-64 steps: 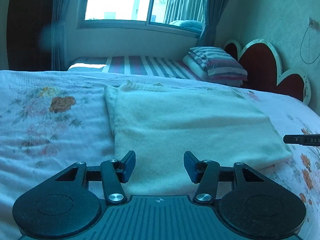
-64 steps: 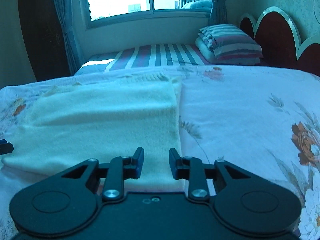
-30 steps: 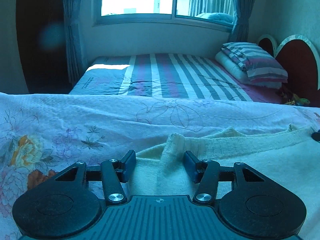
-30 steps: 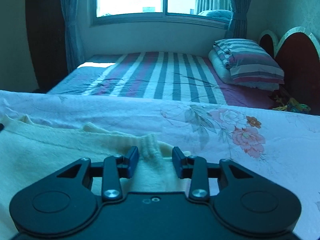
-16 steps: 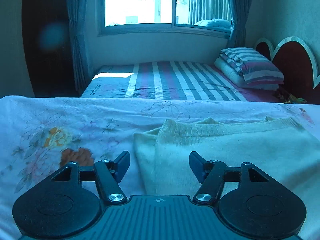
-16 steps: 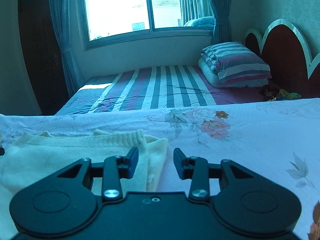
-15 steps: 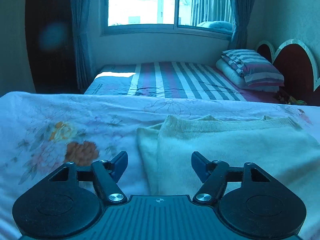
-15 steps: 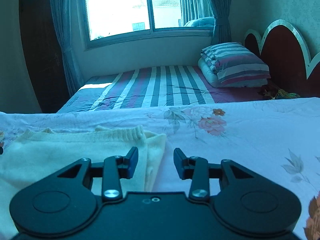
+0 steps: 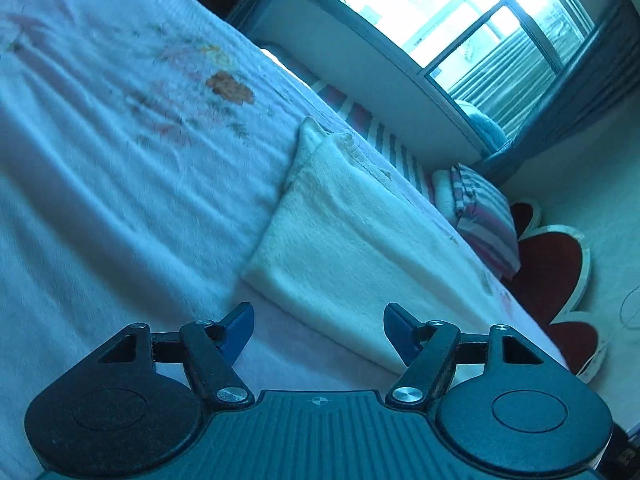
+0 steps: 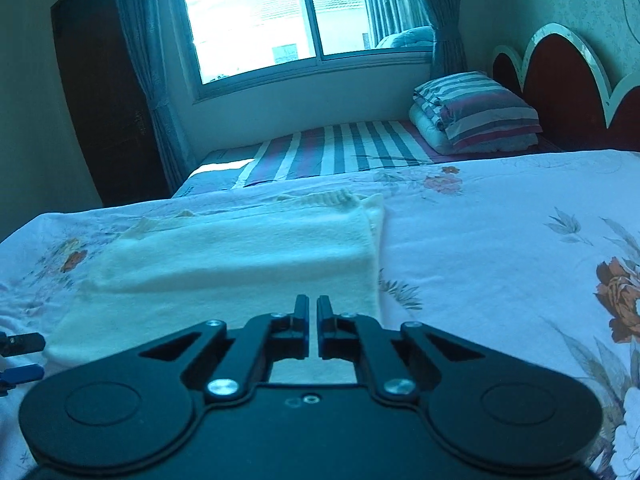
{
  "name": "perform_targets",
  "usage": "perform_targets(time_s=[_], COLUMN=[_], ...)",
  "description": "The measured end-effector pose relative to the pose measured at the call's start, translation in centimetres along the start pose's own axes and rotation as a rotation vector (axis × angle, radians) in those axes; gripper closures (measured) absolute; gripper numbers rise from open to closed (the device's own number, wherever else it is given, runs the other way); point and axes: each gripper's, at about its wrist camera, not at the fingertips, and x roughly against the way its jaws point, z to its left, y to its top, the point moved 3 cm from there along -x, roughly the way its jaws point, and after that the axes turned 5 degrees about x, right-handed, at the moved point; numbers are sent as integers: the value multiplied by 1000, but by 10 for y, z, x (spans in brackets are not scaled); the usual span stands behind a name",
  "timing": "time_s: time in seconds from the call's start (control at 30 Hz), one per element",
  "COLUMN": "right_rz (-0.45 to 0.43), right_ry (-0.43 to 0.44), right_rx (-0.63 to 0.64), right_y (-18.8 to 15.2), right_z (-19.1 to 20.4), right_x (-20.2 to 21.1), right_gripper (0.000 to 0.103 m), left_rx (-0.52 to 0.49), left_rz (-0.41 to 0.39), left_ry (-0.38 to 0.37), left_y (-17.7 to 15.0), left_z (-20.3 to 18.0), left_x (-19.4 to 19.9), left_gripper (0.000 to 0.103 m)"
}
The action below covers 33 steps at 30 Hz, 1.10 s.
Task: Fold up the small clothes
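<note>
The cream knitted garment (image 10: 240, 256), folded into a flat rectangle, lies on the white floral bedspread (image 10: 500, 248). The right claw (image 10: 313, 312) is clenched on nothing, above the garment's near edge; its jaws have just been closing. The left claw (image 9: 318, 332) is released, tilted, empty, the fold's near corner at its 12 o'clock. The next fold likely calls for each claw to pinch every layer at a near corner — then both lifting level toward 12 o'clock — so edges stay aligned.

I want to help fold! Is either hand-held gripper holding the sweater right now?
No. The left hand-held gripper is open and empty; the right hand-held gripper is shut on nothing. The cream sweater lies folded, free.
</note>
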Motion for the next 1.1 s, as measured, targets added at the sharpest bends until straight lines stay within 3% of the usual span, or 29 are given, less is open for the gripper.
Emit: perform_targets(time_s=[0.07,0.2,0.4,0.47,0.53,1.1], right_rz=[3,27,52,59,62,101], right_ry=[22,46,109,123,129,192], right_rx=[-2,-32,-164,-187,-187,-94], right_y=[-3,-7,-5,-3,0,19], right_z=[13,27,43,46,49,75], right_x=[3,3,-5,-12,-18,-75], right_gripper=[98,97,97,97,97,98], left_rx=[69,181,262,273,275,312], left_rz=[14,8,-38,-40,-44,-123], left_ry=[-29,-49,-81,-78,-76,-101], left_y=[-9,-19,-17,-15,-13,10], left_z=[3,9,16,17,17,13], left_x=[-2,-11,-27,-32,-38,-69], left_gripper=[38,38,39,49,51,51])
